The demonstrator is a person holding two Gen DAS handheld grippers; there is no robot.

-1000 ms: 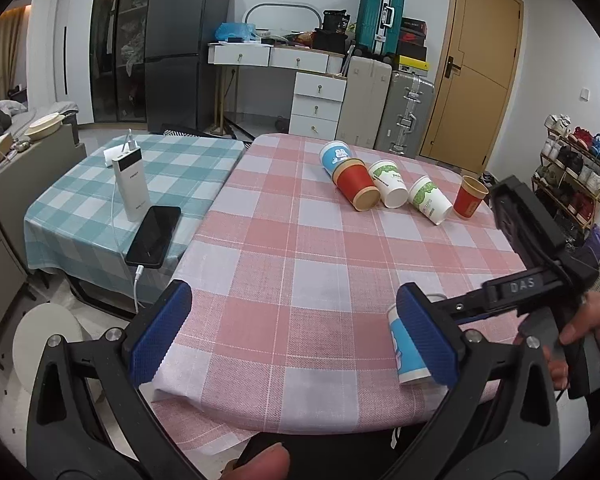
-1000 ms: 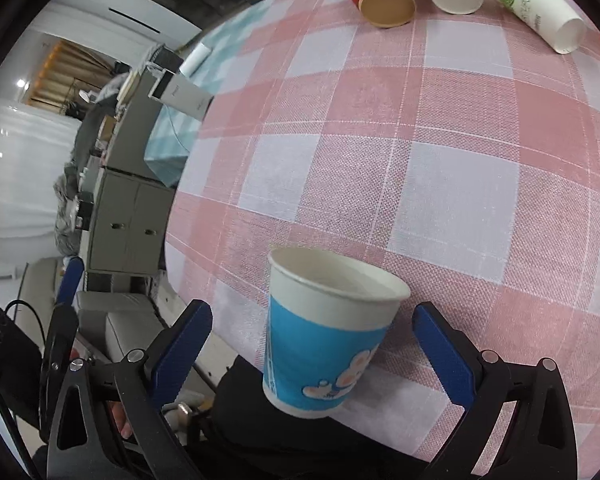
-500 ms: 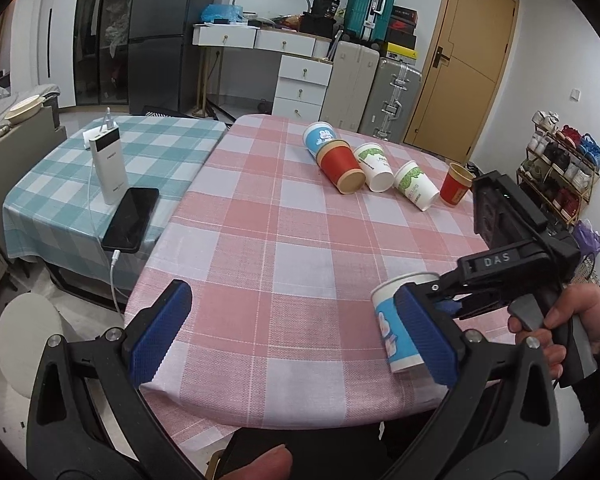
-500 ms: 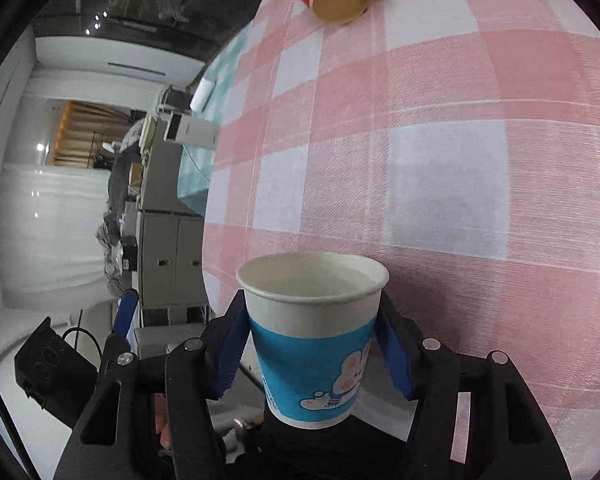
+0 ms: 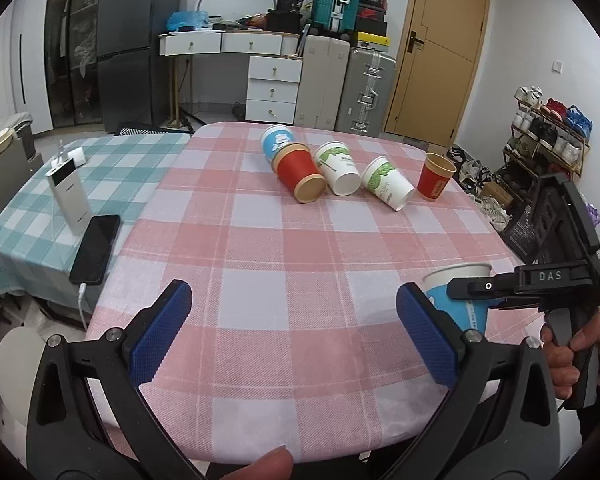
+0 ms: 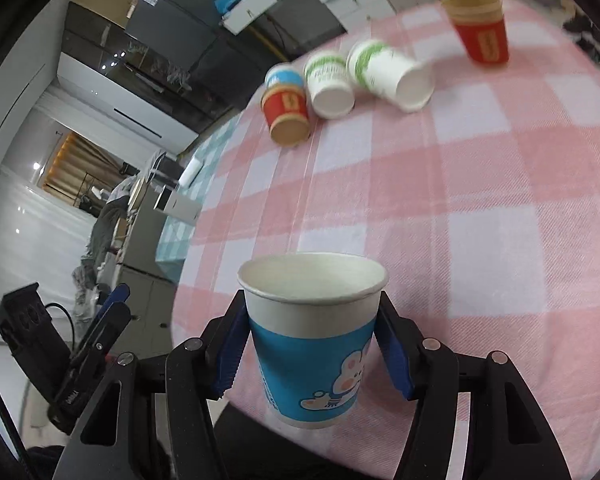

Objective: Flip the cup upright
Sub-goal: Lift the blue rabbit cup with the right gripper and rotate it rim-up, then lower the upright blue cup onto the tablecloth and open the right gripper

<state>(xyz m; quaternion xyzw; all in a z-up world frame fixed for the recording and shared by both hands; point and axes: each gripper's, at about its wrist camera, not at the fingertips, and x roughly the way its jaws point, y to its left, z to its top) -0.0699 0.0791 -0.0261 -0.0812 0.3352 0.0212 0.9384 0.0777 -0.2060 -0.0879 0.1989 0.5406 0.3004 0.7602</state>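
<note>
My right gripper (image 6: 312, 350) is shut on a blue and white paper cup (image 6: 314, 344), held upright, mouth up, over the near edge of the pink checked table (image 6: 480, 200). The same cup (image 5: 458, 292) shows at the right in the left wrist view, held by the right gripper (image 5: 484, 286). My left gripper (image 5: 288, 332) is open and empty above the near part of the table. At the far side lie a blue cup (image 5: 276, 142), a red cup (image 5: 300, 174) and two green-print cups (image 5: 338, 168) (image 5: 388, 184) on their sides. A red cup (image 5: 434, 176) stands upright.
A teal checked table (image 5: 60, 188) stands to the left with a white power bank (image 5: 68, 196) and a black phone (image 5: 96, 248). Drawers, suitcases, a fridge and a door are behind. A shoe rack (image 5: 548, 136) is at the right.
My right gripper closed on the blue cup, lifted it and swung to the right, toward the far cups. The left gripper stayed open and shifted little.
</note>
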